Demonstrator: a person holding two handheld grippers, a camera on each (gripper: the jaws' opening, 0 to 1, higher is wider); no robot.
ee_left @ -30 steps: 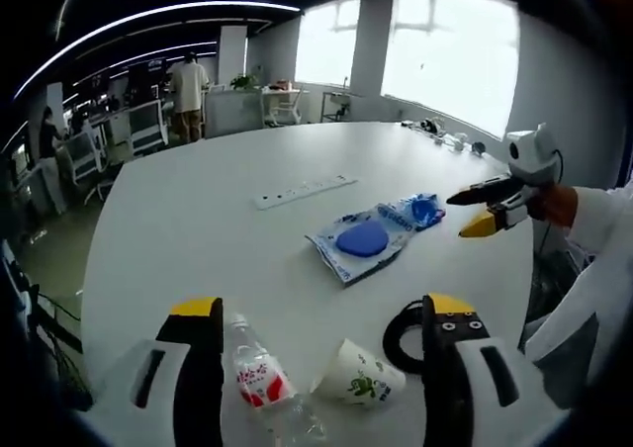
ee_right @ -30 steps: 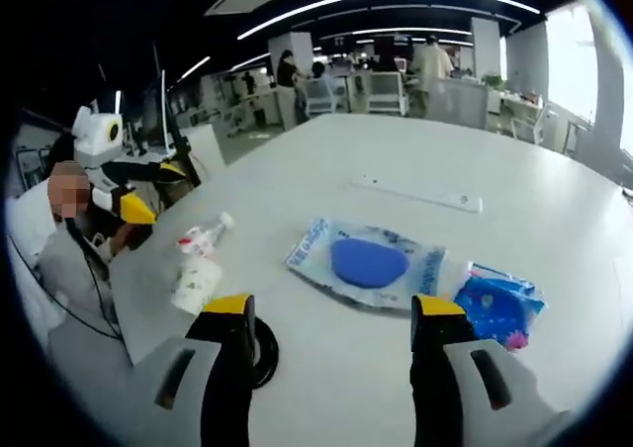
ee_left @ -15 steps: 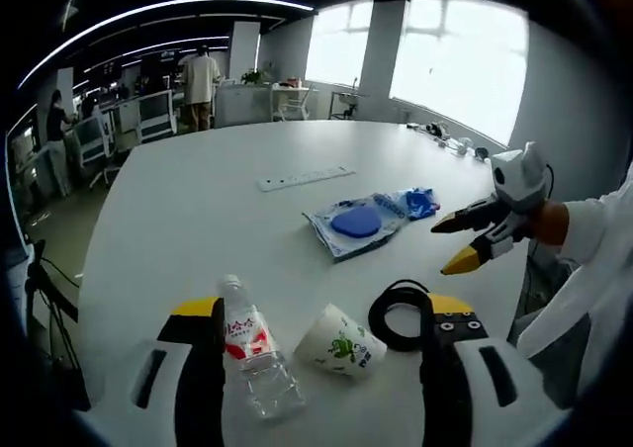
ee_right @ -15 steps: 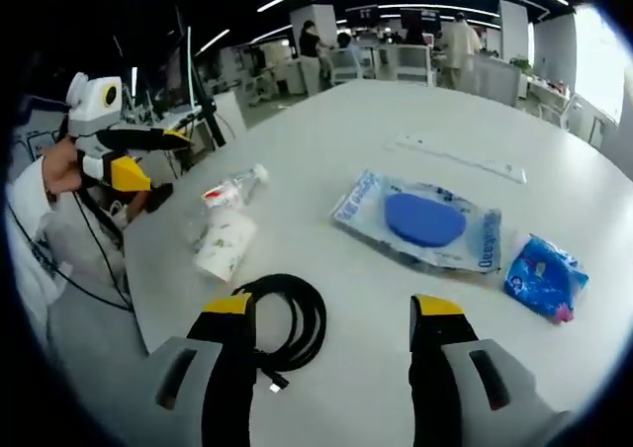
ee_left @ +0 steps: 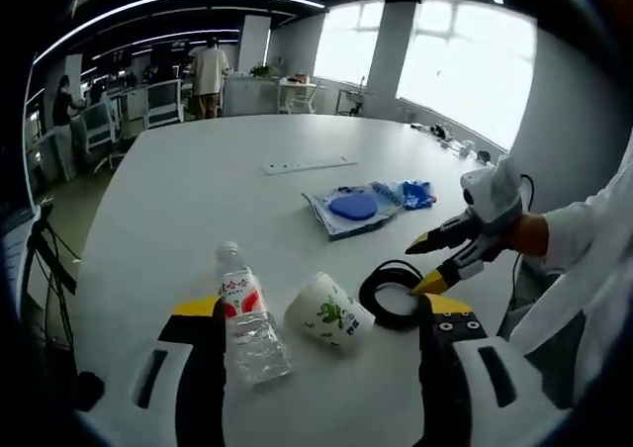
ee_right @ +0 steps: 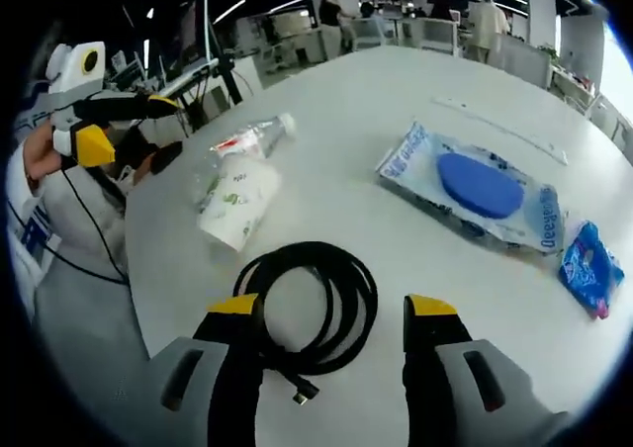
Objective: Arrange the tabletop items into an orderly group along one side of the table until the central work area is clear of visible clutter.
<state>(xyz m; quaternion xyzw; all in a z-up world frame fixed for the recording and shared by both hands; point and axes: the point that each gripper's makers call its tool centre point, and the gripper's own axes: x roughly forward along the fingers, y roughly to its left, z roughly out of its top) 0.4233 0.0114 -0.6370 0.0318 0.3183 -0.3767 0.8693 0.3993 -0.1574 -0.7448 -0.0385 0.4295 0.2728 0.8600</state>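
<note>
On the worktop (ee_right: 326, 101), at twelve o'clock between our right gripper's (ee_right: 331, 318) parted, empty jaws, lies the coiled black cable (ee_right: 315, 304): light, limp, best pinched across bundled loops. Our left gripper's (ee_left: 321, 313) jaws stand apart around the bottle (ee_left: 245, 313) and paper cup (ee_left: 328, 313).

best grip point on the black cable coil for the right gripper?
Probably the near arc of the black cable coil, from above. It lies flat, looped on the table, with the open right gripper already straddling it; pinch across the bundled strands.
</note>
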